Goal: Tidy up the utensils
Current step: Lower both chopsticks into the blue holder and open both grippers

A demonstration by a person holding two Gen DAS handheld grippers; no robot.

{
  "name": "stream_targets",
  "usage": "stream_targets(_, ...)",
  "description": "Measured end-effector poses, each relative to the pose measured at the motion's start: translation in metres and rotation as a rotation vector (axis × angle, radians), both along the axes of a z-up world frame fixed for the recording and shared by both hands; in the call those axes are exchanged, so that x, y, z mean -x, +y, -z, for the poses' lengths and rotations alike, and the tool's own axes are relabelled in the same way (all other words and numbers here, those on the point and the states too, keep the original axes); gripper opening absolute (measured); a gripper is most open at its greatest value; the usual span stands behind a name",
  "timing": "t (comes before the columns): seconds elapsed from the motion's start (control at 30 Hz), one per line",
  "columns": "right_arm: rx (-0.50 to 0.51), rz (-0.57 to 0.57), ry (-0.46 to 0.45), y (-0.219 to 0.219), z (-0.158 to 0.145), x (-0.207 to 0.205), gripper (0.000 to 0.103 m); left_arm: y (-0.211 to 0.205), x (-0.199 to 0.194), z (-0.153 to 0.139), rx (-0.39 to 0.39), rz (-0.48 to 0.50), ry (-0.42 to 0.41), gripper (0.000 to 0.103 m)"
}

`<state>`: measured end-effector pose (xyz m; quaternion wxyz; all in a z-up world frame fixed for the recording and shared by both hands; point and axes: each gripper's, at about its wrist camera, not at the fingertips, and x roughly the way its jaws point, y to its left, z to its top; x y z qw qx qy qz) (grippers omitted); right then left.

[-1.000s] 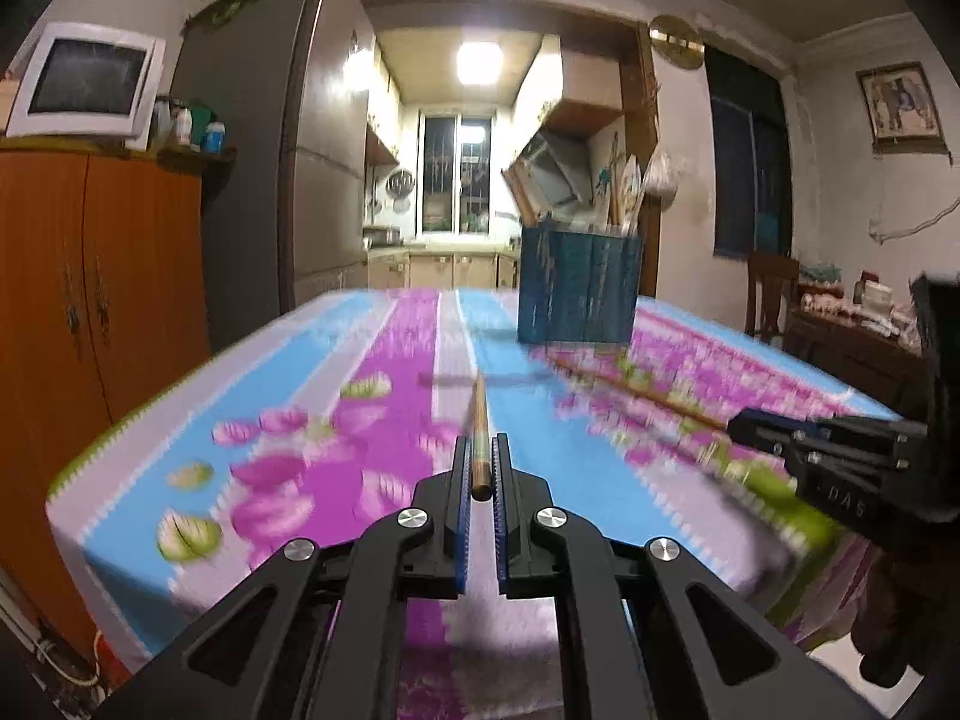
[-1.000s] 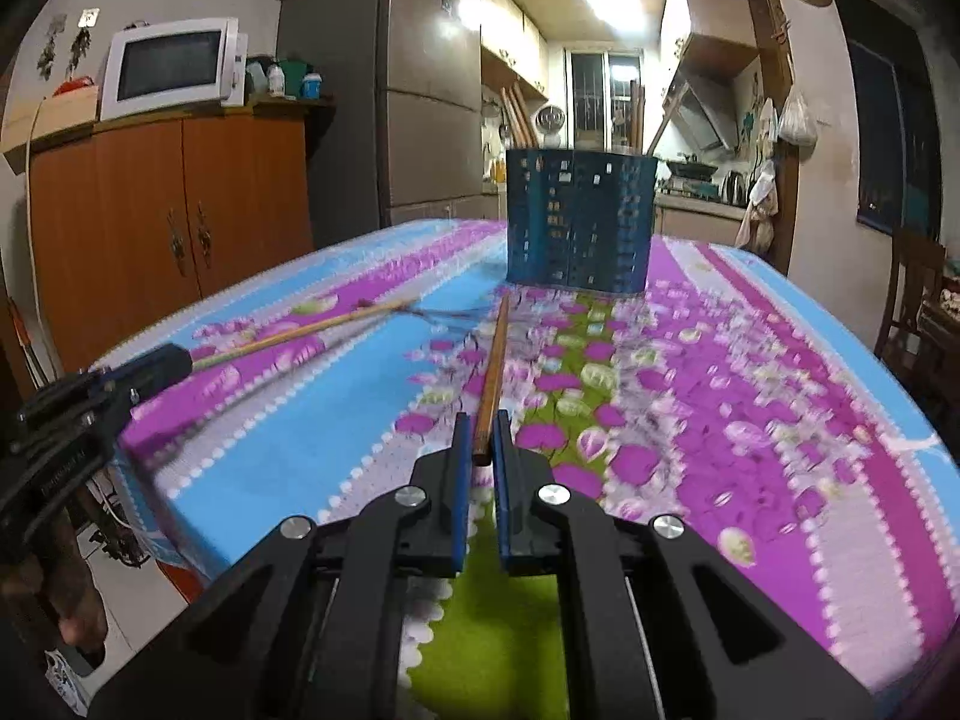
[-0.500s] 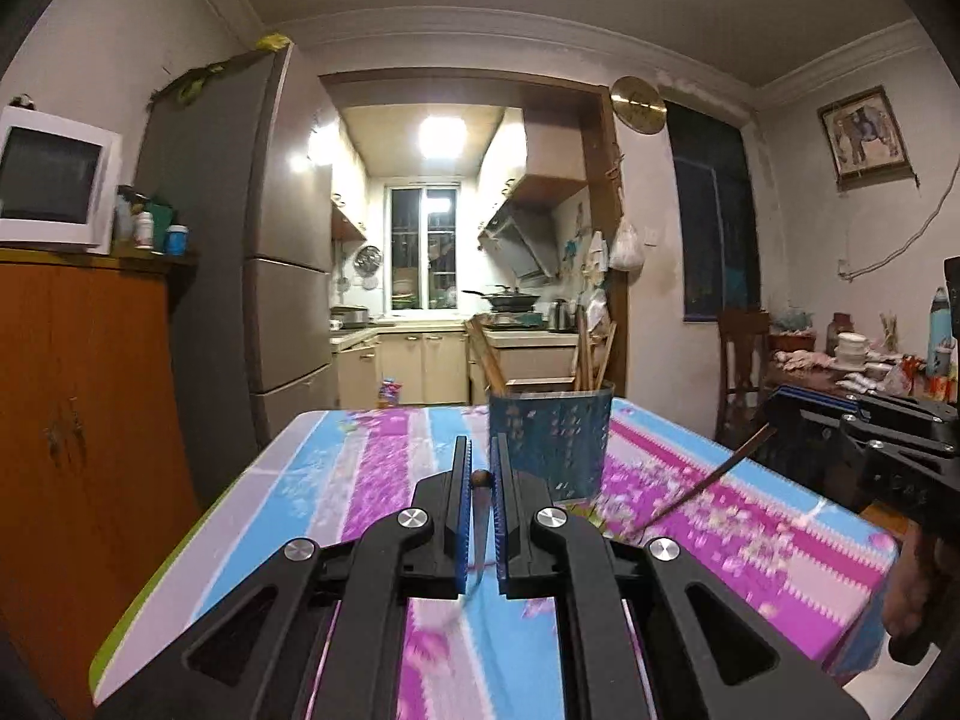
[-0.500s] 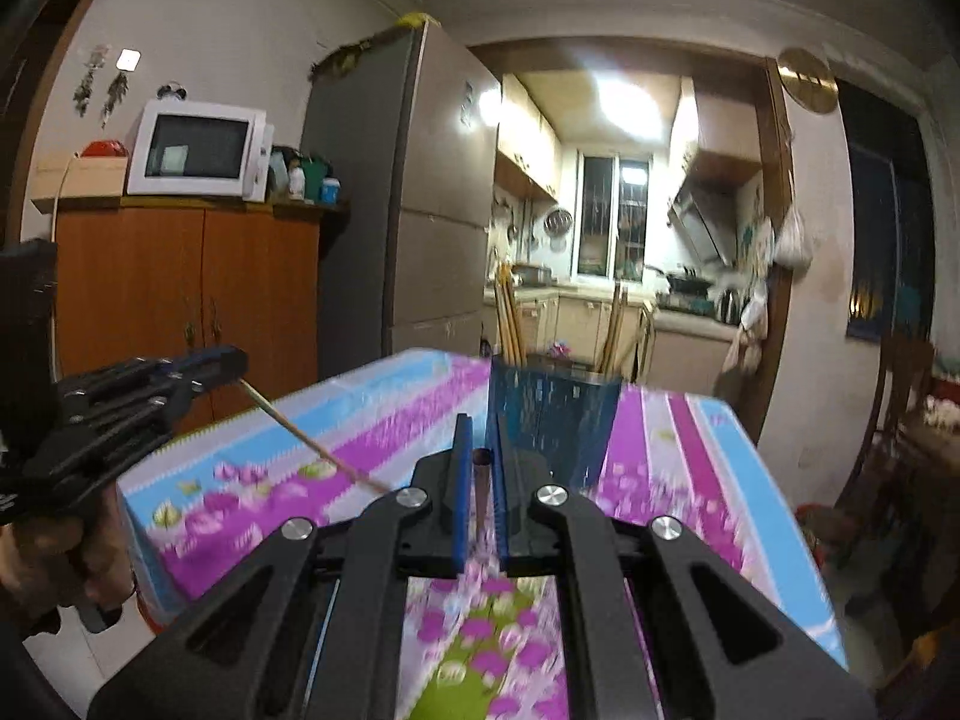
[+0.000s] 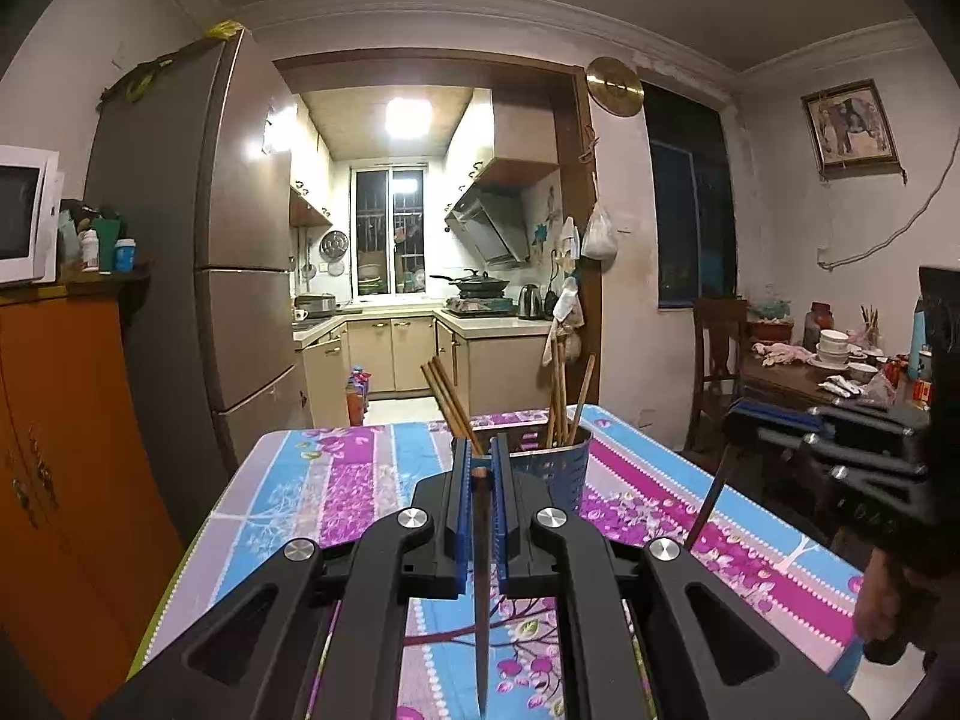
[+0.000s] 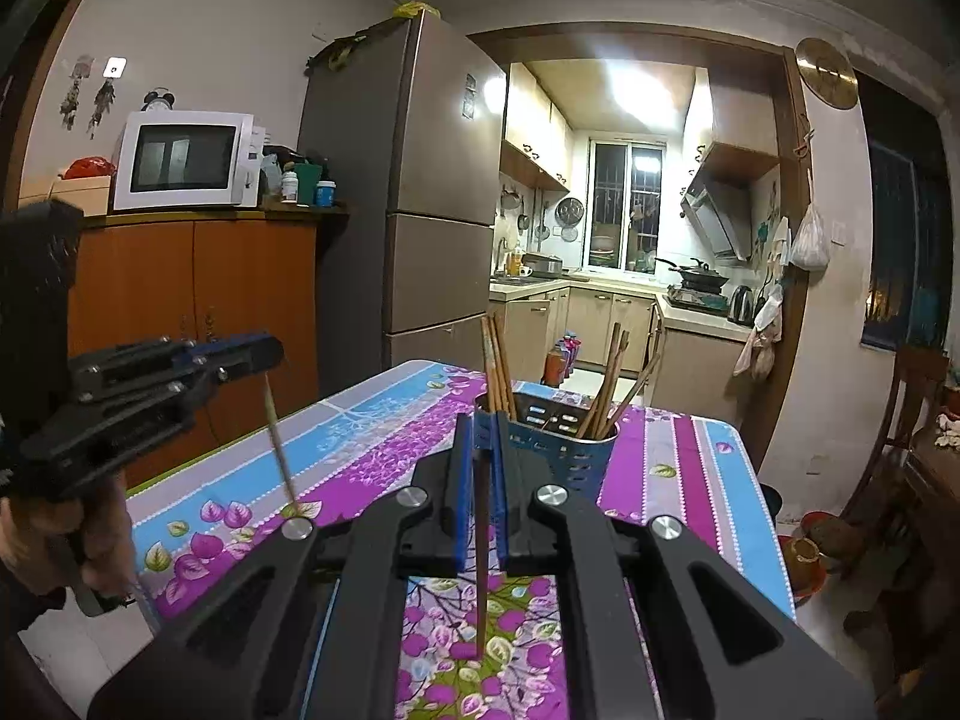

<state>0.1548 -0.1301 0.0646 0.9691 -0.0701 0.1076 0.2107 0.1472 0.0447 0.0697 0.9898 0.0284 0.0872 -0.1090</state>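
From the left wrist, the left gripper (image 5: 480,480) fingers pinch a chopstick (image 5: 481,588) hanging above the counter (image 5: 336,480) before the blue utensil holder (image 5: 558,474); from the right wrist, the right gripper (image 6: 482,450) fingers pinch another chopstick (image 6: 482,558) likewise.

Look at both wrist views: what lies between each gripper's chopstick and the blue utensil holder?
Only bare flowered tablecloth lies before the blue utensil holder, in both views. Each chopstick hangs down, clamped in the left gripper and right gripper.

Chopsticks (image 6: 606,384) in holder (image 6: 576,450) on table (image 6: 690,468)
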Motion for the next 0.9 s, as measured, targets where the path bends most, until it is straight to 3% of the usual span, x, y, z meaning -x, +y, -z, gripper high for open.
stream_targets(0.53,-0.024,-0.013,0.012,-0.013,-0.027,-0.015,0.005,-0.013,-0.028,-0.022,-0.001,0.031,0.034,0.008)
stream_targets(0.9,-0.042,-0.007,-0.012,-0.027,-0.080,-0.047,0.005,-0.033,-0.064,-0.086,0.036,0.047,-0.020,0.008)
